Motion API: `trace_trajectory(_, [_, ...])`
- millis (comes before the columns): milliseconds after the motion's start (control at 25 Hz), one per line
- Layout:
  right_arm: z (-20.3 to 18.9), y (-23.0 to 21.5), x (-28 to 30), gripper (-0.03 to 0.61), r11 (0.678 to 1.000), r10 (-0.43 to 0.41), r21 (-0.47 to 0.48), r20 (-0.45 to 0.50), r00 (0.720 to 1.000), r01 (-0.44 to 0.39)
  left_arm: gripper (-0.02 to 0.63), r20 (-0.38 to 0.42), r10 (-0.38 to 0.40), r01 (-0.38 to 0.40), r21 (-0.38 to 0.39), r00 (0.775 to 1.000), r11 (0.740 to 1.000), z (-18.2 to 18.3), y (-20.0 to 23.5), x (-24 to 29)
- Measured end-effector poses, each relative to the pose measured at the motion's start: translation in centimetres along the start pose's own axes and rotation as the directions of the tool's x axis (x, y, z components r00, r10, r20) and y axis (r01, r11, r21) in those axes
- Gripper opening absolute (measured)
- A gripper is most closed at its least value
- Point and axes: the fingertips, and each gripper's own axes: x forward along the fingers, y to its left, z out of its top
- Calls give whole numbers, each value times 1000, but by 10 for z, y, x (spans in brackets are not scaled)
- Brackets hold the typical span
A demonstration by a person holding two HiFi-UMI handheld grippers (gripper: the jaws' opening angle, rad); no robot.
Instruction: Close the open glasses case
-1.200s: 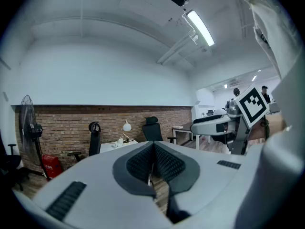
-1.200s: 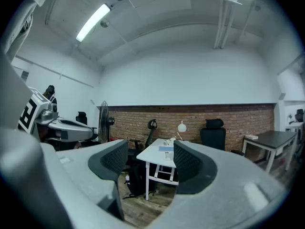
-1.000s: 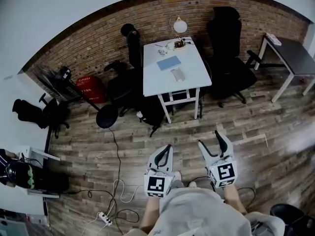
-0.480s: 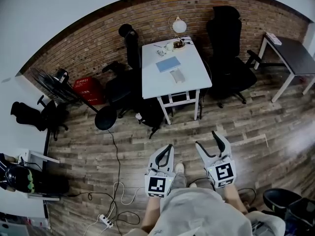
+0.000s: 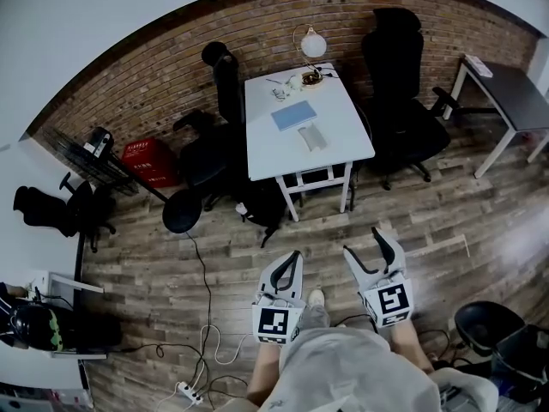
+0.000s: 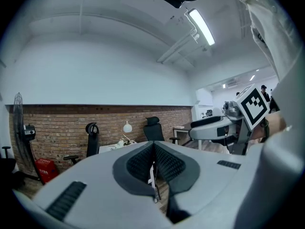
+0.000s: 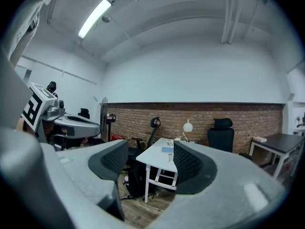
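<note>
Barely anything has been shifted in the last second: the white table [image 5: 343, 140] is brought a touch closer in the head view, and a black chair [image 5: 485, 324] is now taken in at the lower right corner. The glasses case [image 5: 312, 136] is seen lying flat near the middle of that table, just beside a blue notebook [image 5: 293, 115], with a lamp [image 5: 314, 45] at the far end by the brick wall [image 5: 154, 75]. At this range it cannot be told whether its lid is up. Both tongs are held low over the wood floor [image 5: 429, 230], well apart from the table and the case. The left gripper [image 5: 294, 257] is pressed closed, its ribbed pads [image 6: 143, 162] met with nothing between them. The right gripper [image 5: 364, 240] is spread wide and empty, and the table is framed between its jaws in the right gripper view.
</note>
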Motion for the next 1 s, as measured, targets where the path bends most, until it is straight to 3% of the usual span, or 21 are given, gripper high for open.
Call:
trace_trajectory(120, [-1, -5, 17, 299, 1000, -6, -3, -4, 1000, 6, 5, 31, -13, 13, 9, 999, 1000, 5, 13, 15])
trace_trajectory(320, [-8, -16, 45, 299, 999, -25, 20, -69, 997, 27, 5, -9, -14, 14, -7, 1000, 1000, -3, 37, 38])
trace_trajectory(440, [-4, -20, 65, 299, 1000, -24, 1, -40, 999, 24, 5, 19, -25, 25, 1, 999, 1000, 1, 50, 51])
trace_trajectory(560, [-6, -24, 81, 299, 999, -35, 4, -59, 998, 35, 5, -23, -26, 26, -9, 999, 1000, -6, 63, 63])
trace_trajectory(760, [-10, -28, 105, 299, 998, -59, 15, -81, 995, 61, 5, 47, -56, 55, 15, 997, 998, 4, 83, 83])
trace_trajectory(920, [-11, -29, 120, 299, 997, -77, 15, -102, 992, 79, 5, -16, -62, 62, -7, 998, 998, -9, 96, 92])
trace_trajectory(1000, [-12, -30, 127, 299, 996, -87, 14, -107, 990, 89, 5, -6, -73, 73, -6, 997, 997, -9, 102, 97])
